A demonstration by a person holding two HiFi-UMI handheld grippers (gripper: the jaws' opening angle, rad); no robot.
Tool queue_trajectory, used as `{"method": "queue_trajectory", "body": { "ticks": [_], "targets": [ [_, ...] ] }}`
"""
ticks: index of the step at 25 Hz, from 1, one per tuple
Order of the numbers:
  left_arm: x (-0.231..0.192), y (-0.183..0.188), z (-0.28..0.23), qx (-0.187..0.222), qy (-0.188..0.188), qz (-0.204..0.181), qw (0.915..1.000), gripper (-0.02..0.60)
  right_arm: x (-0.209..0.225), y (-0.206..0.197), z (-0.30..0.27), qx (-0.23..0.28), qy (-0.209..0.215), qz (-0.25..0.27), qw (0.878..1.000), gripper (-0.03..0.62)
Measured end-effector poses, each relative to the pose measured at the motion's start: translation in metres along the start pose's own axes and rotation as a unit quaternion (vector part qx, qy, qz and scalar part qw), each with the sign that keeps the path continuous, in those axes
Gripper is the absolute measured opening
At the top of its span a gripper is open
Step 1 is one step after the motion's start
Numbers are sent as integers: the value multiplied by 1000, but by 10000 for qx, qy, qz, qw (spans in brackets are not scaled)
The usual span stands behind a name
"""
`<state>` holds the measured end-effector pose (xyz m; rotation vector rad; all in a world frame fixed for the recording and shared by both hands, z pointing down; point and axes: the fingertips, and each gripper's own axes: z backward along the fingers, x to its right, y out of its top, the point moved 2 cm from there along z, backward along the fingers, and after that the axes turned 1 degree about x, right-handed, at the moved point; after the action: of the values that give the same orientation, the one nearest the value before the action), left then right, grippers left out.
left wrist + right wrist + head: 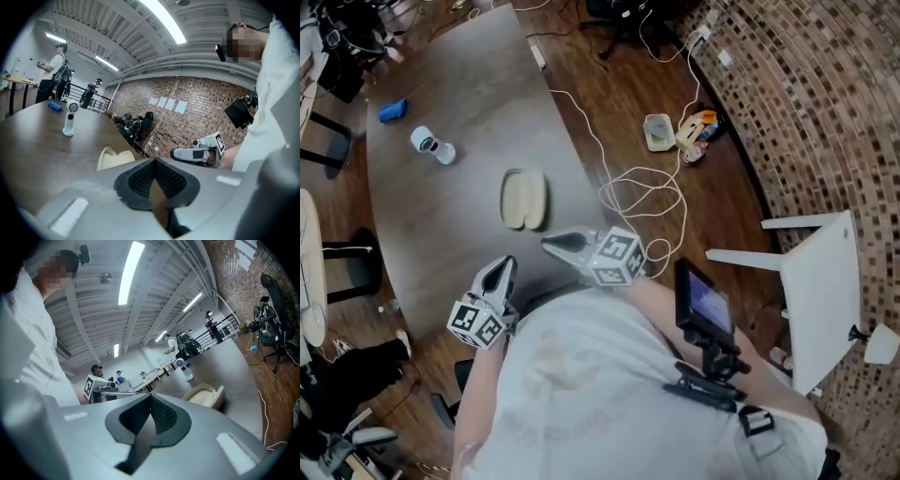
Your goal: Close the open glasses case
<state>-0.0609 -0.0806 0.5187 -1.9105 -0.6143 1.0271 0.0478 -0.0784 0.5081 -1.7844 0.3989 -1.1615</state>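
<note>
One open cream oval glasses case [523,200], two grey grippers, the left gripper [501,274] and the right gripper [555,247], one white handheld gadget [432,144], one small blue object [393,111], one white chair [814,281]

Held close to torso: left tool [500,272] and right tool [555,246], jaws together, nothing between them.

Your case [523,199] is cream, lying on a grey-brown desk [441,234] with faint wood grain. Your left hand-held gripper [503,267] and right hand-held gripper [548,246] are pale grey with black ribbed pads [140,180]. Their cubes [617,257] carry black-and-white square markers. Farther along the desk sit a blue object [393,111] and a white device [432,144]. The floor [609,112] is reddish-brown.
</note>
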Motion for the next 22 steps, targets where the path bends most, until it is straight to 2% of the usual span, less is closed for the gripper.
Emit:
{"method": "queue_trajectory", "body": {
  "ticks": [4, 8, 14, 18, 22],
  "targets": [
    [2, 3, -14, -191, -6, -106, 9998, 6, 7, 5, -5, 30, 167, -69, 9998, 9],
    [20, 4, -37, -438, -78, -148, 9989, 6, 18, 8, 11, 192, 228, -446, 9986, 8],
    [10, 0, -36, -474, -153, -138, 9987, 6, 24, -10, 9, 181, 101, -651, 9977, 8],
    [-5, -2, -28, -479, -202, -73, 9986, 6, 35, -25, -2, 19, -224, -755, 9969, 9],
    [-22, 0, -26, -466, -287, -53, 9985, 6, 61, -40, -7, -101, -968, -1111, 9890, 8]
  ]
}}
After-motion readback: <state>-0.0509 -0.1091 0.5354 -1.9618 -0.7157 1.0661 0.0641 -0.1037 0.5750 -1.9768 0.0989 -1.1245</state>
